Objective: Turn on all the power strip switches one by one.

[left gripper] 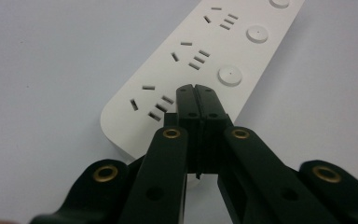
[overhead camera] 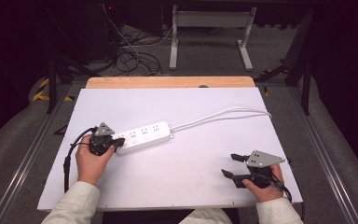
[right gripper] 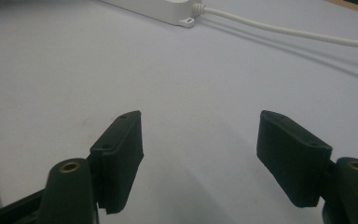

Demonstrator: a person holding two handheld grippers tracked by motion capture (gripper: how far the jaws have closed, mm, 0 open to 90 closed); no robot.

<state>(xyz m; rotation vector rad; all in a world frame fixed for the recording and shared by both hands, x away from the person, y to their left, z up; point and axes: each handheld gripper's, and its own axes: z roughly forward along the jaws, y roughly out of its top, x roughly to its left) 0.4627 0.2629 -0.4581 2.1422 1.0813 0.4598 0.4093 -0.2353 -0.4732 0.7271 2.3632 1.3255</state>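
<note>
While lying slantwise, power strip (overhead camera: 144, 136) cord-end far-right, left tongs (left gripper: 196, 100) clenched, right tongs (right gripper: 200, 156) released

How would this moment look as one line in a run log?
left tongs: shut, tips over power strip end | right tongs: open, empty, apart | cord: trails right

Left gripper (overhead camera: 117, 143): jaws pressed tight together, tips pointing right.
Left hand (overhead camera: 92, 161): wrapped around it from below.
Right gripper (overhead camera: 230, 164): jaws wide apart, pointing left.
Right hand (overhead camera: 263, 185): holding its back end.
</note>
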